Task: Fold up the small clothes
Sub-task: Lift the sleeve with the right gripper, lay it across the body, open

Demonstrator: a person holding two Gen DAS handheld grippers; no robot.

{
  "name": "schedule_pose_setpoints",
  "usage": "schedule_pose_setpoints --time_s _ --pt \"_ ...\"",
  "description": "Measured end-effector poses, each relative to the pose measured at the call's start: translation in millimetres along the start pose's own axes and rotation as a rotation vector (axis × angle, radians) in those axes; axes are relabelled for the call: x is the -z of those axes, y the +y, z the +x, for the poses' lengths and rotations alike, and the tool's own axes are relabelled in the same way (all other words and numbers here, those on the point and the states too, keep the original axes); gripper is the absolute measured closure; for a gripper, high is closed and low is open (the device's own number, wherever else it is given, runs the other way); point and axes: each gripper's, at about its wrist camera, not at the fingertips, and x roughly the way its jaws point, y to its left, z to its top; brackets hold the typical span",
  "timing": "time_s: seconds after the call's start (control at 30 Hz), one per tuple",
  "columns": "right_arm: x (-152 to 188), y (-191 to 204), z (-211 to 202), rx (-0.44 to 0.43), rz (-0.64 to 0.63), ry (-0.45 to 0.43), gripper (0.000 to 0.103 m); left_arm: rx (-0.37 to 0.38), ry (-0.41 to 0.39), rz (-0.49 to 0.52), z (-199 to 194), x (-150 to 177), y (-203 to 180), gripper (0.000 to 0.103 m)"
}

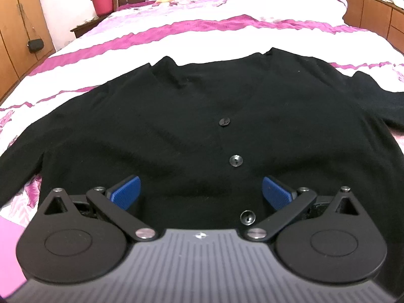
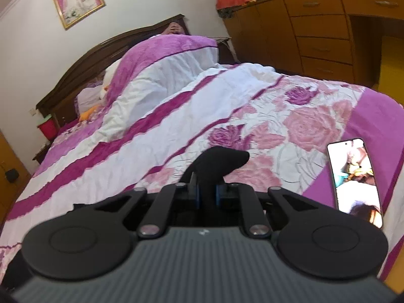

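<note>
A: Where is the cardigan (image 1: 176,116)?

B: Spread flat on the bed (image 1: 192,38), buttons up.

A: The left gripper (image 1: 200,192)?

B: Its jaws stand wide apart above the hem, pinching nothing.

A: And the right gripper (image 2: 207,194)?

B: Pressed together on a fold of black cloth (image 2: 219,161), lifted off the quilt. A phone (image 2: 353,179) lies beside it.

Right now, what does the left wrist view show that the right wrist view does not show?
Only the left wrist view: a black cardigan spread flat, its buttons closed, and the open left gripper above its hem.
Only the right wrist view: the right gripper shut on black fabric, and a lit phone.
Both: the pink and white bedspread and the red bucket.
</note>
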Motion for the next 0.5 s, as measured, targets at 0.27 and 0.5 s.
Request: schedule_pose_setpoints --time_s 0.27,0.5 --pt "-9 68 -11 -0.123 -0.093 -0.009 0.089 0.004 0.017 -0.015 -5 -4 16 0.000" --pt "-7 140 -14 -0.241 -0.176 0.009 0.089 -0.005 0.001 -0.004 -15 -6 31 0.000"
